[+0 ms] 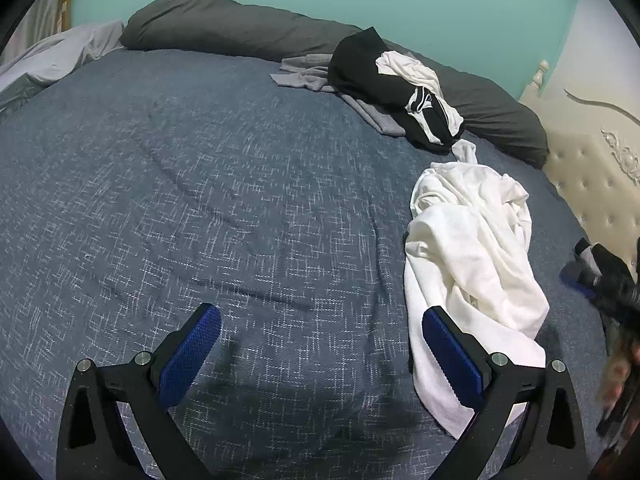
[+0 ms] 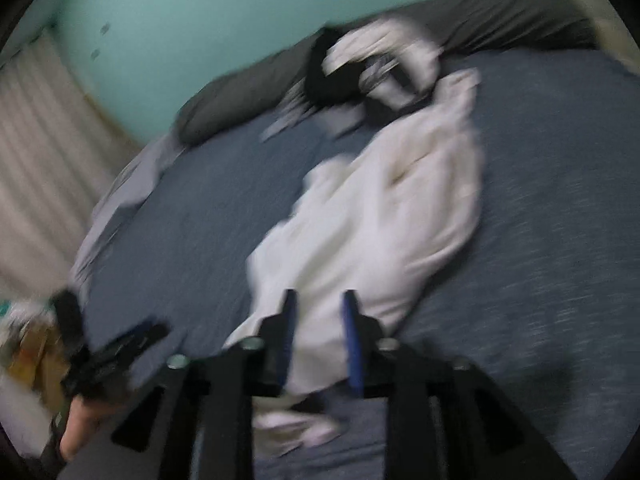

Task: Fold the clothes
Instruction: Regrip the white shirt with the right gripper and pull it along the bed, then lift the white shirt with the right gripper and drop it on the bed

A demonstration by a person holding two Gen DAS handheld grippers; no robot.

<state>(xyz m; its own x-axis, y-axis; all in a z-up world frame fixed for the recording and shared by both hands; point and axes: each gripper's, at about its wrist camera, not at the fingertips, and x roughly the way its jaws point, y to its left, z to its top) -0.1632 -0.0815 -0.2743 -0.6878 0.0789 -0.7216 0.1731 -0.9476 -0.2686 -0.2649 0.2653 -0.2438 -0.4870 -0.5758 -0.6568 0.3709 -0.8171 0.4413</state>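
Observation:
A crumpled white garment (image 1: 472, 248) lies on the blue bedspread (image 1: 200, 200); it also shows, blurred, in the right wrist view (image 2: 380, 216). My left gripper (image 1: 320, 320) hovers low over the bedspread, open wide and empty, its right finger (image 1: 452, 356) in front of the garment's left edge. My right gripper (image 2: 320, 300) is open by a narrow gap, the white cloth showing through it. Seen from the left, the right gripper (image 1: 592, 276) stands apart, to the right of the garment. A heap of black, white and grey clothes (image 1: 400, 84) sits by the pillows.
Long dark grey pillows (image 1: 224, 28) run along the teal wall. A cream tufted headboard (image 1: 592, 152) stands at the right. Pale grey bedding (image 1: 52, 60) is bunched at the far left. A hand (image 2: 80, 420) holds the left gripper.

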